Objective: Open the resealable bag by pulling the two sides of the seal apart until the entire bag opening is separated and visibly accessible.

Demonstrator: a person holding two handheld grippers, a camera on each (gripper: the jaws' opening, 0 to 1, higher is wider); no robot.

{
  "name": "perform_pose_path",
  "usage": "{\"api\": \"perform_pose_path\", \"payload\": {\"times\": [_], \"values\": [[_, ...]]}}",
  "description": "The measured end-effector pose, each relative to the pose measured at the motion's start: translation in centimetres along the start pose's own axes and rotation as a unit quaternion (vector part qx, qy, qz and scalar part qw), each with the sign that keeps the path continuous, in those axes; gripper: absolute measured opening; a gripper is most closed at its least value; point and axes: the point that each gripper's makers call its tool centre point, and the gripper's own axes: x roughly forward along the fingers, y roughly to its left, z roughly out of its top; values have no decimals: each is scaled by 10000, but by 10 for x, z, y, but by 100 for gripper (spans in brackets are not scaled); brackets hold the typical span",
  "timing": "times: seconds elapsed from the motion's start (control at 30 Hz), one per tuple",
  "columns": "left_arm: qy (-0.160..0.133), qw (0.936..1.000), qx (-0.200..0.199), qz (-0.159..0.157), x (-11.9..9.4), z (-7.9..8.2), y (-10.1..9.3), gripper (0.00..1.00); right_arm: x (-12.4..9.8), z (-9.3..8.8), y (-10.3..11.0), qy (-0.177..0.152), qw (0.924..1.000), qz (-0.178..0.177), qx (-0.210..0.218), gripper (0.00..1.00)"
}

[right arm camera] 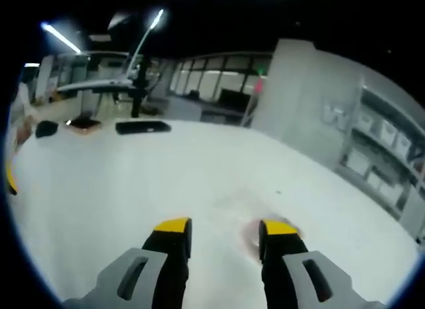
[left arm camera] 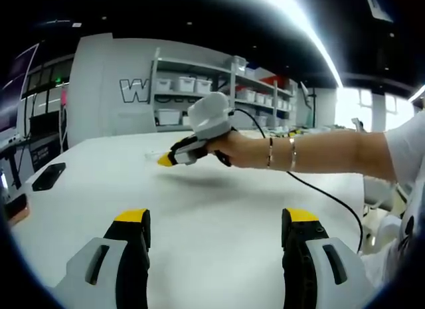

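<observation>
Left gripper view: the left gripper (left arm camera: 216,230) is hovering wide open and empty above the white table (left arm camera: 219,209), while the right gripper (right arm camera: 224,234), jaws parted, is nosing down at the faint clear bag (right arm camera: 255,219), apparently hunting its seal.

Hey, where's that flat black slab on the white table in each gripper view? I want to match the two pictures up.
Left gripper view: the flat black slab lies on the white table at the far left, about mid-height.
Right gripper view: the slab lies near the table's far edge, upper left of centre.
Shared landmark: the shelving with white bins, top centre in the left gripper view, right edge in the right gripper view.
</observation>
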Motion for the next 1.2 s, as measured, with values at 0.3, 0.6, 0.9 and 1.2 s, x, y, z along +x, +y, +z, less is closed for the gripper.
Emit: {"api": "perform_pose_path", "payload": {"times": [0.3, 0.6, 0.9, 1.2], "values": [[-6, 10000, -36, 1, 0, 0, 1, 81, -1, -3, 13, 51, 9998, 29, -185, 39], [-5, 10000, -53, 16, 1, -1, 4, 81, -6, -4, 16, 51, 9998, 33, -167, 38], [-16, 10000, -79, 6, 2, 1, 5, 81, -12, -7, 24, 75, 9998, 17, -175, 37], [-20, 9999, -121, 8, 3, 1, 8, 81, 1, -8, 21, 147, 9997, -13, -217, 37]]}}
